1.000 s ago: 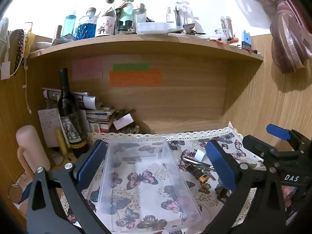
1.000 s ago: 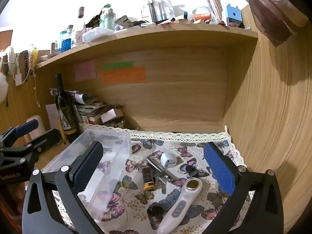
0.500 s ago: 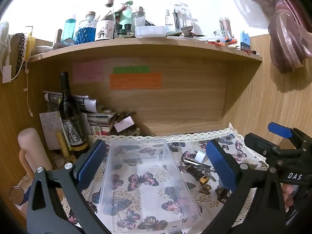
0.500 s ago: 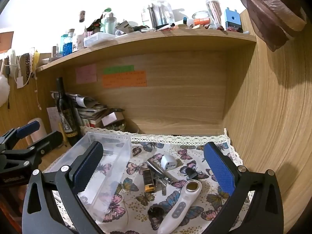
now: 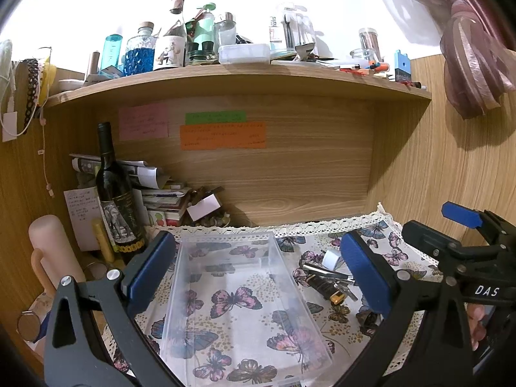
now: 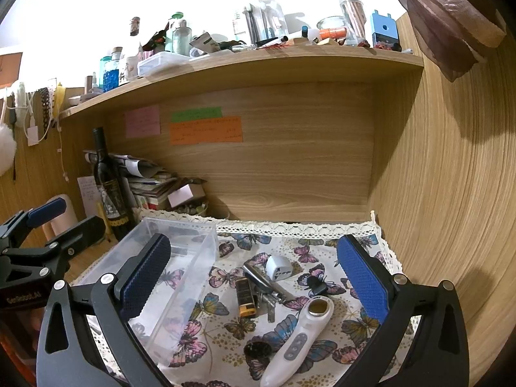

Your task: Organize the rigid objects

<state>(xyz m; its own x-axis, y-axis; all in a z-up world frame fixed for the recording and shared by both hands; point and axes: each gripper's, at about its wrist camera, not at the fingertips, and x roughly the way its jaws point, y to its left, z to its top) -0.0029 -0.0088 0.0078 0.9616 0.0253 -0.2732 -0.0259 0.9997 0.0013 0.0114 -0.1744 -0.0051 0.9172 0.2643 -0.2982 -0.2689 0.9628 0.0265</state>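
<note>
An empty clear plastic bin (image 5: 238, 293) (image 6: 167, 277) lies on the butterfly cloth (image 6: 225, 332). Right of it sits a small heap: a white plug adapter (image 6: 279, 267) (image 5: 330, 259), a metal clipper (image 6: 261, 282), a dark lighter with a yellow end (image 6: 245, 298) (image 5: 325, 290), keys, a black clip (image 6: 317, 285), a white handheld device (image 6: 300, 338) and a dark round disc (image 6: 257, 351). My left gripper (image 5: 258, 274) hangs open over the bin. My right gripper (image 6: 254, 280) hangs open above the heap. Neither holds anything.
A dark wine bottle (image 5: 116, 193), stacked papers and a small box (image 5: 203, 206) crowd the back left corner. A pink cylinder (image 5: 51, 254) stands at far left. Wooden walls close in behind and to the right; a cluttered shelf (image 5: 238, 77) runs overhead.
Both views have drifted slightly back and upward, so the bin and heap sit a little lower. Nothing on the cloth has moved and both grippers stay open.
</note>
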